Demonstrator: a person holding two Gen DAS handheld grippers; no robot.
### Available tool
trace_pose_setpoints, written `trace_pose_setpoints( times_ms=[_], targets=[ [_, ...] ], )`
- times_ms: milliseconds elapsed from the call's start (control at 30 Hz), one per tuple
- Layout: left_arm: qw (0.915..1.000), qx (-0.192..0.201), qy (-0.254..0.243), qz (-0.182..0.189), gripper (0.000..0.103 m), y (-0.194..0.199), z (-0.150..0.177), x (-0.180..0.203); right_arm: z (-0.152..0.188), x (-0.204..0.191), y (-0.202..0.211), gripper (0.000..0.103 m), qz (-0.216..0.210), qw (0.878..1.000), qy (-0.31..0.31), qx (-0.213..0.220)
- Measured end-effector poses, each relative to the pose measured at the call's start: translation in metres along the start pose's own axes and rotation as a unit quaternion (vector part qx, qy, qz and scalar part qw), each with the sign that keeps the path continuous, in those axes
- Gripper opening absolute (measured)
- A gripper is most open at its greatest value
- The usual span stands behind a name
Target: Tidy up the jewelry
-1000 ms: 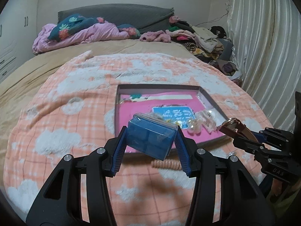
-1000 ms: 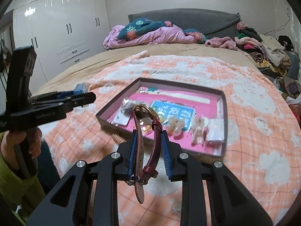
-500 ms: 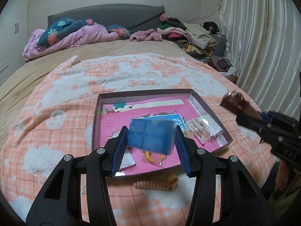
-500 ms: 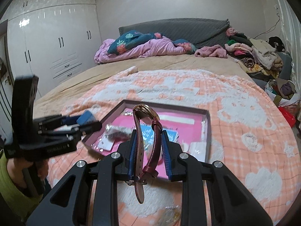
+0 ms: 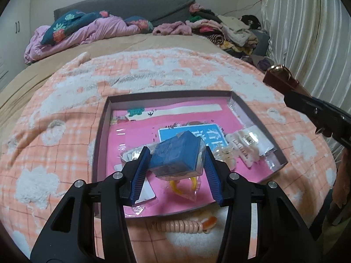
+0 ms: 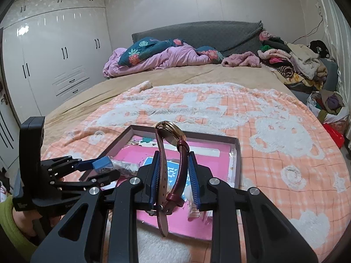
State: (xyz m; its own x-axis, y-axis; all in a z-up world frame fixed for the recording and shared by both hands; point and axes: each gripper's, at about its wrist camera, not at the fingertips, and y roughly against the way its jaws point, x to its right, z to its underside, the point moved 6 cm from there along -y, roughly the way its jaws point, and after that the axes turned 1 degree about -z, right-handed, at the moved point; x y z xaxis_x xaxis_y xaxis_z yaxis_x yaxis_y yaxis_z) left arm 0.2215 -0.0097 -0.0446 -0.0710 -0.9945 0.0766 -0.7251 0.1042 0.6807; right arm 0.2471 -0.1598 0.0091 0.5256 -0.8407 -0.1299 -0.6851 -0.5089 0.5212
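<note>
The left tool point(image 5: 176, 164), clamped on a blue box point(image 5: 177, 156), has drifted over the pink-lined tray point(image 5: 99, 140) on the bed; the right tool point(image 6: 173, 176), clamped on a burgundy-strapped watch point(image 6: 170, 131), has neared it too; both look ready for placing.

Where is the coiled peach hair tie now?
In the left wrist view, the coiled hair tie lies on the blanket, just outside the near edge of the tray.
</note>
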Motion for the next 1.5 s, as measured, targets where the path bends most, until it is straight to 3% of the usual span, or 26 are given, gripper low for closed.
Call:
trace_pose_setpoints(
  times_ms=[500,600,833,1000,1067,1167,1400,1500],
  targets=[
    [0.9993,-0.036,-0.001,-0.012,0.041,-0.030,0.015,-0.002,0.039,0.013,-0.057,0.024,0.000,0.998,-0.006,-0.064],
    [0.9992,-0.038,0.001,-0.015,0.050,-0.032,0.017,-0.003,0.043,0.013,-0.064,0.024,-0.001,0.997,-0.004,-0.073],
    [0.9990,-0.038,0.009,-0.020,0.056,-0.030,0.017,-0.010,0.051,0.012,-0.076,0.028,-0.001,0.996,-0.003,-0.091],
    [0.9991,-0.033,0.014,-0.022,0.061,-0.024,0.016,-0.014,0.050,0.014,-0.071,0.040,-0.001,0.996,-0.013,-0.084],
    [0.9991,-0.030,0.015,-0.024,0.062,-0.021,0.015,-0.015,0.047,0.015,-0.064,0.059,0.004,0.997,-0.016,-0.075],
    [0.9992,-0.023,0.018,-0.026,0.069,-0.014,0.013,-0.016,0.043,0.017,-0.052,0.064,0.003,0.998,-0.022,-0.063],
    [0.9993,0.003,0.023,-0.029,0.093,0.012,0.006,-0.016,0.034,0.021,-0.008,0.086,0.009,0.999,-0.041,-0.023],
    [0.9992,0.013,0.023,-0.029,0.094,0.025,0.004,-0.015,0.032,0.020,0.008,0.087,0.010,0.999,-0.045,-0.014]
  ],
)
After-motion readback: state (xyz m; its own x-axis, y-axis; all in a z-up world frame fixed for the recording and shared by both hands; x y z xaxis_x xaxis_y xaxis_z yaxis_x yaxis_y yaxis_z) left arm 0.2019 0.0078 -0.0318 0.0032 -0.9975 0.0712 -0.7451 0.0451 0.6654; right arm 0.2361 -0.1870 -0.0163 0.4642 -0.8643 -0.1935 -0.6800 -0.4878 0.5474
